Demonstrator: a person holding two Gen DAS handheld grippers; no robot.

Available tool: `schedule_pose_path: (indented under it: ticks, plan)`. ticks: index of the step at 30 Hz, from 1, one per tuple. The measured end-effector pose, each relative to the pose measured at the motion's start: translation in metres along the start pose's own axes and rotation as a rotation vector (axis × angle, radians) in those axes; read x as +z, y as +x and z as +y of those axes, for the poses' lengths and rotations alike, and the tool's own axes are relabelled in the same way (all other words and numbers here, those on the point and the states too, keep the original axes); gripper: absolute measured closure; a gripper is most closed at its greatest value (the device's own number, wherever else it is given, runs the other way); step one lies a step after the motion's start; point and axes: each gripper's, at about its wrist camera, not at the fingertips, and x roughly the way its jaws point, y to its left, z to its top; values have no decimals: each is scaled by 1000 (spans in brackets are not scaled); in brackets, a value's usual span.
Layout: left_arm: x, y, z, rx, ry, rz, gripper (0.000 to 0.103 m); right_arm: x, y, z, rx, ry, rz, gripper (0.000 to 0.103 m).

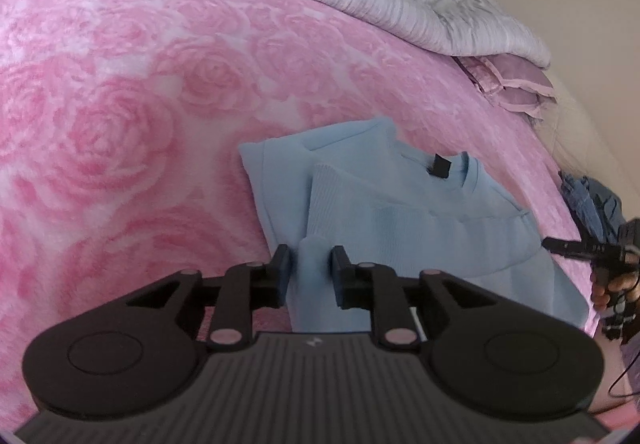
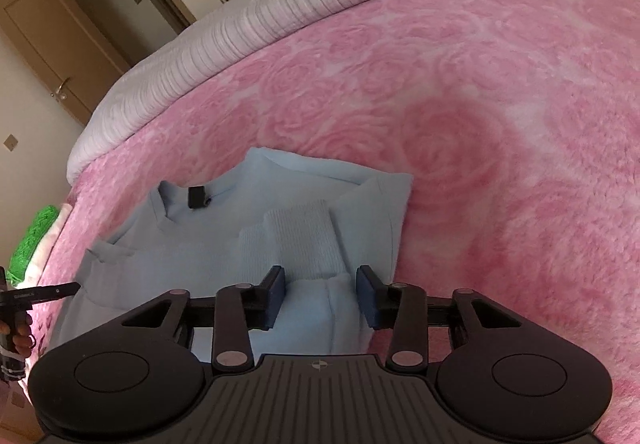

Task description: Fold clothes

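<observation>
Light-blue sweater [image 1: 420,212] on pink blanket [image 1: 120,104], left gripper [image 1: 312,268] jaws narrow around fabric, right gripper [image 2: 320,292] jaws wider, door [image 2: 52,32] in right view only

A fleecy pink blanket printed with large roses [image 1: 120,104] covers the bed. Along its far edge lies a rolled, ribbed pale lilac quilt [image 2: 248,24], with a mauve frilled pillow [image 1: 516,84] beside its end. A brown wooden door with a metal handle [image 2: 44,44] stands in the cream wall. A bright green knitted cloth [image 2: 34,240] lies at the bed's edge.
</observation>
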Motion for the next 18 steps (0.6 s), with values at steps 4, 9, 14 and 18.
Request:
schedule_pose_path:
  ticks: [4,9,14,18]
  plan:
    - [0,1,1,0,-6,1,85,-2,2,5,-10,-34,-7,61]
    - [-2,6,0,5,-3,21,82,-3,8,8,-22,-59,-1,61]
    - [-3,1,-9,6,63,9,92,-2,3,11,-30,-75,-1,78]
    - [-4,-1,-11,15,73,8,86,-2,2,12,-39,-111,-1,72]
